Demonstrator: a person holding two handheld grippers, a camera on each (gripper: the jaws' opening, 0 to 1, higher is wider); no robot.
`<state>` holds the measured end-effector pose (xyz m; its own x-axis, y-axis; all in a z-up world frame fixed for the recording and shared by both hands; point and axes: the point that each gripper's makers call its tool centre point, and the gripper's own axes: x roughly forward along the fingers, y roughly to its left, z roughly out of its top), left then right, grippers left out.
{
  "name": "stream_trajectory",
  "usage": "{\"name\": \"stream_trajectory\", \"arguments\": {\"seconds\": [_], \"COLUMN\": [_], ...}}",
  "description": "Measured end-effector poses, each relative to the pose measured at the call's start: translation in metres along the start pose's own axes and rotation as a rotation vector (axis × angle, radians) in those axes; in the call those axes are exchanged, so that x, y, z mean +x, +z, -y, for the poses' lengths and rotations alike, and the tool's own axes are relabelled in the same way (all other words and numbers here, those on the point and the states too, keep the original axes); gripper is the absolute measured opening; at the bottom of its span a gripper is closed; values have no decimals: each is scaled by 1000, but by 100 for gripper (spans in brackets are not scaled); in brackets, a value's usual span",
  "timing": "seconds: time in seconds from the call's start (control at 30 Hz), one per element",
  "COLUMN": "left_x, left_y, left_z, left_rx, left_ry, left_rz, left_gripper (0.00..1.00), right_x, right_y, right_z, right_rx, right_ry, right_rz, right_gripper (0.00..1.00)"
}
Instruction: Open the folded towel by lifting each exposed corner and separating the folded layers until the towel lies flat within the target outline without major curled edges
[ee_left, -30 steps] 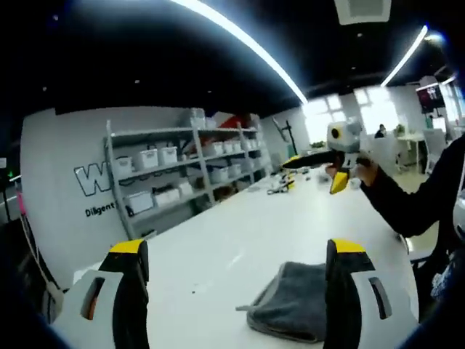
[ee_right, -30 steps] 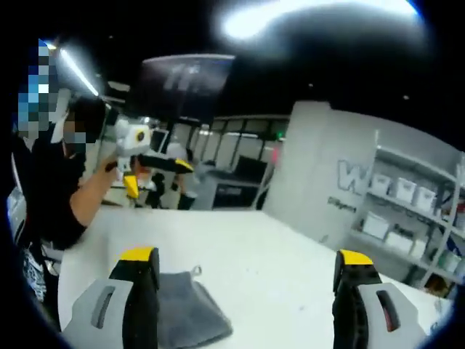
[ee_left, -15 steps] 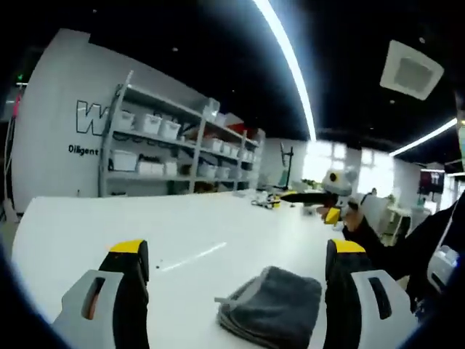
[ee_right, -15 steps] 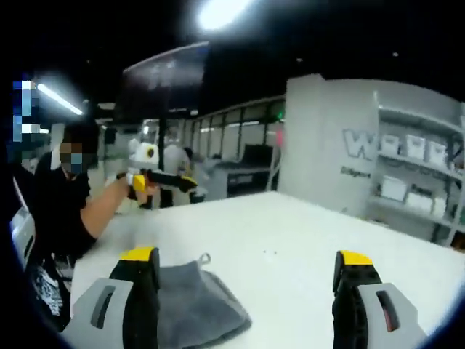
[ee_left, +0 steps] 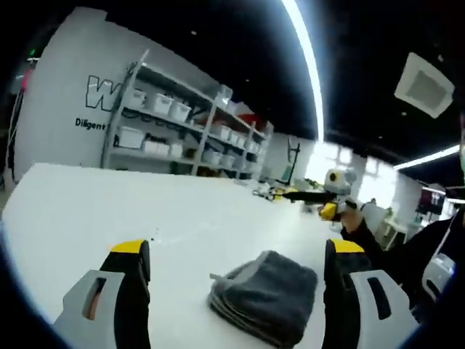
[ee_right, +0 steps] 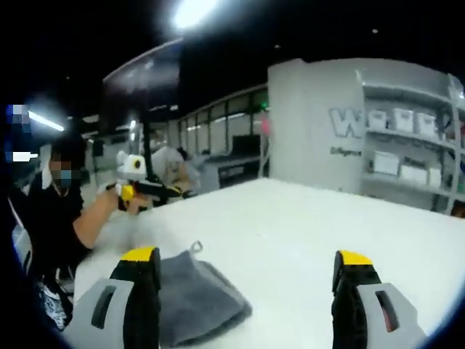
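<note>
towel (ee_left: 265,294): folded, on bench (ee_left: 87,218), between left claw (ee_left: 236,254) jaws | right claw (ee_right: 247,262): spread, empty, as left | advice: a loop-side (ee_right: 196,246) top corner is to be pinched singly, peeled low.

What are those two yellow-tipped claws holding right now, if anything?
Nothing. Both the left gripper and the right gripper are open and hover above the table; the folded grey towel lies untouched.
</note>
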<state>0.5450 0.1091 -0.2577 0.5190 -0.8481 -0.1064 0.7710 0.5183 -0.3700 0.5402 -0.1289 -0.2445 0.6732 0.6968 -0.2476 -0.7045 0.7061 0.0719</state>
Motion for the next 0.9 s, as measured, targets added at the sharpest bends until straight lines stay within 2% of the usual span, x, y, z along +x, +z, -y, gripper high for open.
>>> {"name": "stream_trajectory", "arguments": {"seconds": [0.1,0.13,0.27,0.33,0.4,0.5,0.63,0.77,0.9], "left_x": [5,9,19,22,25,28,32,36,38], "left_y": [-19,-26,-40,-47,-56,-69,-89,-93,-102], "left_z": [-4,-4,0,4,6,5,1,7,8], "left_rx": [-30,-62,-68,-76,-87,-80,-118,-142,-159], "left_ry": [5,0,1,-10,-19,-17,-1,-29,-21], "left_rz": [-16,-33,-67,-87,-113,-130,-182,-184,-205], "left_gripper": [89,87,82,77,74,75,71,66,56], "right_x": [5,7,14,17,21,22,26,30,34], "right_y": [-18,-21,-43,-54,-64,-72,-84,-97,-97], "right_z": [-5,-1,1,1,-8,-14,-14,-15,-10], "right_rx": [41,50,107,121,124,140,202,216,266], "right_ry": [21,20,-9,-11,4,22,30,36,40], "right_rz": [-16,-18,-35,-63,-94,-116,-127,-158,-151], "right_gripper": [93,91,85,80,79,76,66,65,60]}}
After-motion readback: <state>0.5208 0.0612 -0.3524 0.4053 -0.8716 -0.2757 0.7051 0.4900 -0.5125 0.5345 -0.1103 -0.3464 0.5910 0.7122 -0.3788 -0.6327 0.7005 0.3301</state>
